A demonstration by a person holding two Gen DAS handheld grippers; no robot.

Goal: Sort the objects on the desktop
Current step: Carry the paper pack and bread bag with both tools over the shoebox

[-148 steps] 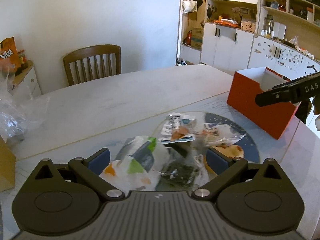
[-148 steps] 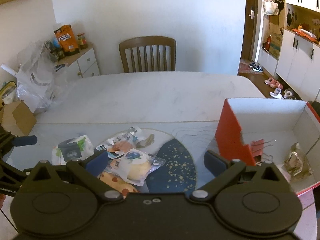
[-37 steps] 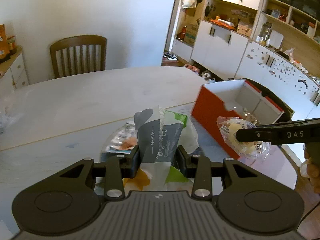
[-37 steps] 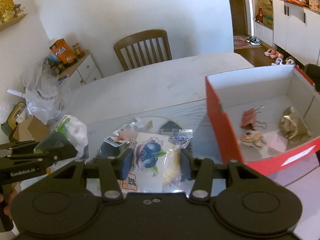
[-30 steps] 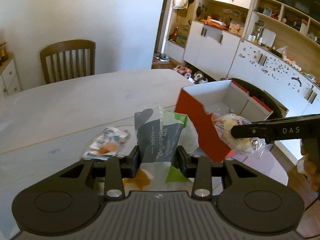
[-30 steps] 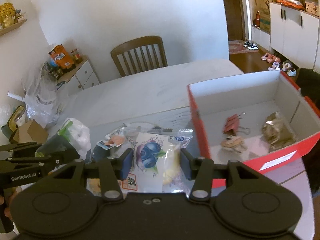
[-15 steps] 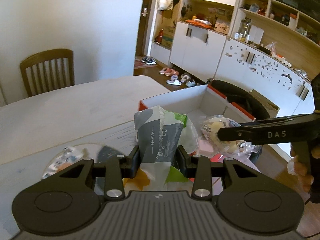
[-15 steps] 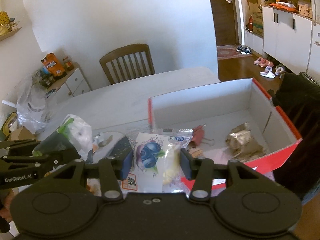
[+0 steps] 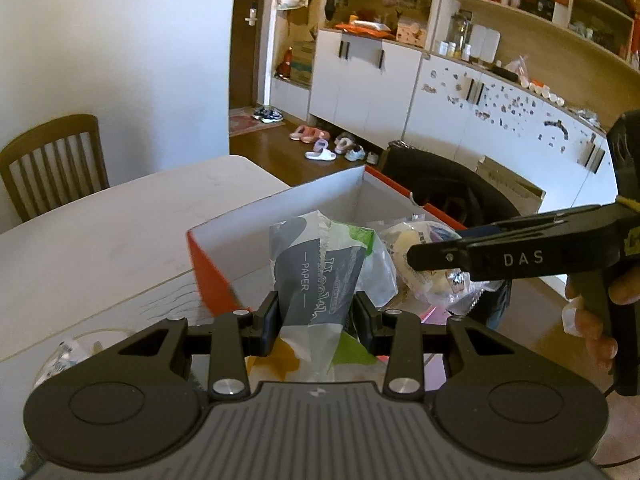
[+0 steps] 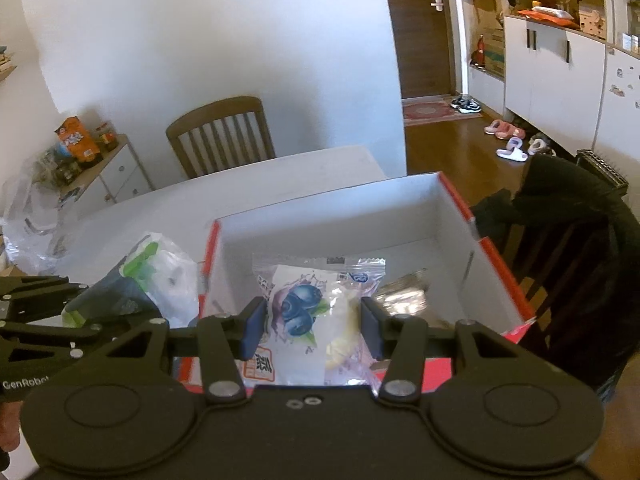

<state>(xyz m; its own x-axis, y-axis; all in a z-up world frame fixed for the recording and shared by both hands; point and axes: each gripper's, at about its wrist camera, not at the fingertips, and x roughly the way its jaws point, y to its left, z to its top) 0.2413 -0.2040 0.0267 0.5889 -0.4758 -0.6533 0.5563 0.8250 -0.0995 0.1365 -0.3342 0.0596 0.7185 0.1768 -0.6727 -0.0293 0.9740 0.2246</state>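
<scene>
My left gripper (image 9: 316, 316) is shut on a grey, white and green paper tissue pack (image 9: 320, 276) and holds it over the near left corner of the red box (image 9: 208, 272). My right gripper (image 10: 312, 328) is shut on a clear blueberry pastry packet (image 10: 308, 312) and holds it above the open red box (image 10: 516, 308). The pastry packet also shows in the left wrist view (image 9: 424, 264), just right of the tissue pack. The tissue pack also shows in the right wrist view (image 10: 160, 280), at the box's left wall. A crumpled foil wrapper (image 10: 404, 292) lies inside the box.
The white table (image 9: 100, 232) carries a round mat with small wrappers (image 9: 68, 356) at the lower left. A wooden chair (image 10: 220, 136) stands at the far side. A dark-draped chair (image 10: 568, 240) stands right of the box. Plastic bags (image 10: 36, 212) sit at the left.
Both grippers have moved right with their packets, from over the mat to over the red box. The box now fills the middle of both views.
</scene>
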